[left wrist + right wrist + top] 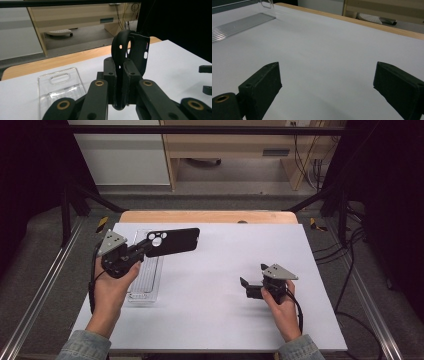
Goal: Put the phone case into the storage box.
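A black phone case (pixel 172 241) with a camera cut-out is held up above the white table top, and my left gripper (pixel 141 251) is shut on its near end. In the left gripper view the case (pixel 125 53) stands on edge between the two jaws. A clear plastic tray (pixel 146 275) lies flat on the table under and beside that hand; the same tray (pixel 58 86) lies at the lower left of that view. My right gripper (pixel 246 287) rests low over the table at the right, open, with only bare table between its fingers (pixel 262 85).
The white table top (pixel 220 270) has a wooden strip (pixel 207 216) along its far edge. Metal rails (pixel 40 290) run down both sides. Wooden furniture and cables stand behind the table. In the left gripper view the other gripper's fingertips (pixel 206 78) poke in at the right edge.
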Tool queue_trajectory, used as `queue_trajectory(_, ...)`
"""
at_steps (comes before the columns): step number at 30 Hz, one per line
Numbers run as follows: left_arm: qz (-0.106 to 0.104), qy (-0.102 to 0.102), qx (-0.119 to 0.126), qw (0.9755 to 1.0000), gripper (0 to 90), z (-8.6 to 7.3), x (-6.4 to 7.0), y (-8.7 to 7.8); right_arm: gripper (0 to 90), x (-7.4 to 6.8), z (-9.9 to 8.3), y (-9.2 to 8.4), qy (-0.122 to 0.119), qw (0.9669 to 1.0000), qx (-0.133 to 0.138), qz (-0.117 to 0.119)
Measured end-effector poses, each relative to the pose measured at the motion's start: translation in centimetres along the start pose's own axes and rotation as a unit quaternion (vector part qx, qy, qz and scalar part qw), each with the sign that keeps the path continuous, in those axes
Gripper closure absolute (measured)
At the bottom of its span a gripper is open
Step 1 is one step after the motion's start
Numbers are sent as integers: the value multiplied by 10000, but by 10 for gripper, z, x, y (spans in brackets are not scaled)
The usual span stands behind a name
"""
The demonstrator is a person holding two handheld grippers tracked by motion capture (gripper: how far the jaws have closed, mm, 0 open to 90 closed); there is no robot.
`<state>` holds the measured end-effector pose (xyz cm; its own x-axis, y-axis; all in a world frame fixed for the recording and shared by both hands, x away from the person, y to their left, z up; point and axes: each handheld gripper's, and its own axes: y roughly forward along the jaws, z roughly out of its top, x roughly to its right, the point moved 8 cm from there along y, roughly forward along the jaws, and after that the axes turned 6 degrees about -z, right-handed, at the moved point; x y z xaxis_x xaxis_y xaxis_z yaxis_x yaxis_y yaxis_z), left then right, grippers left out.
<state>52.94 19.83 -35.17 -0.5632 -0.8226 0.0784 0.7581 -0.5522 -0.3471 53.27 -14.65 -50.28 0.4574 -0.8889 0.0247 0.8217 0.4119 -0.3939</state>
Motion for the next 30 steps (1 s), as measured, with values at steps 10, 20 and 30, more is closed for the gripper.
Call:
queue_trajectory(10, 137, 234, -131, 9995, 828, 8, -12, -11, 64, 0, 0, -2, -68, 10000, 29, -29)
queue_trajectory(20, 324, 346, -287, 9985, 828, 9, -29, -17, 64, 1, 1, -2, -97, 9999, 105, -33)
queue_trajectory(30, 466, 525, -339, 9970, 829, 17, -36, -18, 64, 4, 0, -3, -49, 9998, 172, -78)
